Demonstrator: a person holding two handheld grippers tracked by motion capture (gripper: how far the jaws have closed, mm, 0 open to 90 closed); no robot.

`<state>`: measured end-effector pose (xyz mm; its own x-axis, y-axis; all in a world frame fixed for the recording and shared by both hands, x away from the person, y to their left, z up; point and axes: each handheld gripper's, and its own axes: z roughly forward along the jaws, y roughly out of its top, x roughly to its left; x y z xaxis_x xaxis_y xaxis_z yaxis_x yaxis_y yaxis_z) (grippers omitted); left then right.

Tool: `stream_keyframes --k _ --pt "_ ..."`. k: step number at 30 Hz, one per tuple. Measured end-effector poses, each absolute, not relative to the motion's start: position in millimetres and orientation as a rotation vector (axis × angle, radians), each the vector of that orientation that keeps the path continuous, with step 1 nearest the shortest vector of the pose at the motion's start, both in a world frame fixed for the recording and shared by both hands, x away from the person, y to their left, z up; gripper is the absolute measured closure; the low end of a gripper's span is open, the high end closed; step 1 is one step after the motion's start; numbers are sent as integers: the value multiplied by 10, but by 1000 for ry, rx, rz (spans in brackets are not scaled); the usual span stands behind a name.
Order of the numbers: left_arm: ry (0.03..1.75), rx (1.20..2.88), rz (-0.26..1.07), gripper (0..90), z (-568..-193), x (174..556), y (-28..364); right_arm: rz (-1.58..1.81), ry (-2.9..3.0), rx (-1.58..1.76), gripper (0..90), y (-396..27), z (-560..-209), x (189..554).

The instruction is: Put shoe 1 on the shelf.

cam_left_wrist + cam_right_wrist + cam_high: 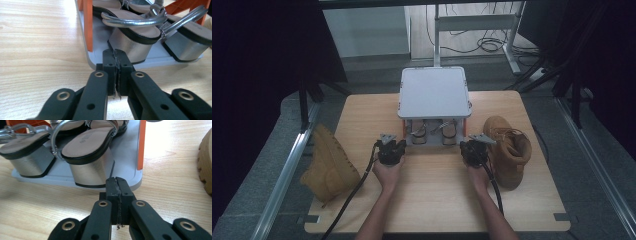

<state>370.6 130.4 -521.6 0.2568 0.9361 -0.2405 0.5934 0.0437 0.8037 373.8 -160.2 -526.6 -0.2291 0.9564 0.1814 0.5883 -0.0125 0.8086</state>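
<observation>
Low in the frame bare bench lies open before my hands. My left fingers and right fingers are pinched together on nothing, just short of the grey rack at centre, where silver block-heeled sandals sit under its flat top, tan boots flanking both sides.

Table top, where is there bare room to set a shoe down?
Free: the near table strip in front of both hands, and the back corners beside the rack. Crowded: the left boot, the right boot, and the sandals under the rack.
</observation>
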Motion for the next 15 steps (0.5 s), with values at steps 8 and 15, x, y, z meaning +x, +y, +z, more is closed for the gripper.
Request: stream_keyframes --k 8,15 --pt "1441 1668 480 892 -5248 3792 1261 1145 1828 1641 894 -1556 -5291 3835" --pt "1431 1678 473 891 -5264 3852 1181 1128 1817 1647 894 -1412 -5321 3916"
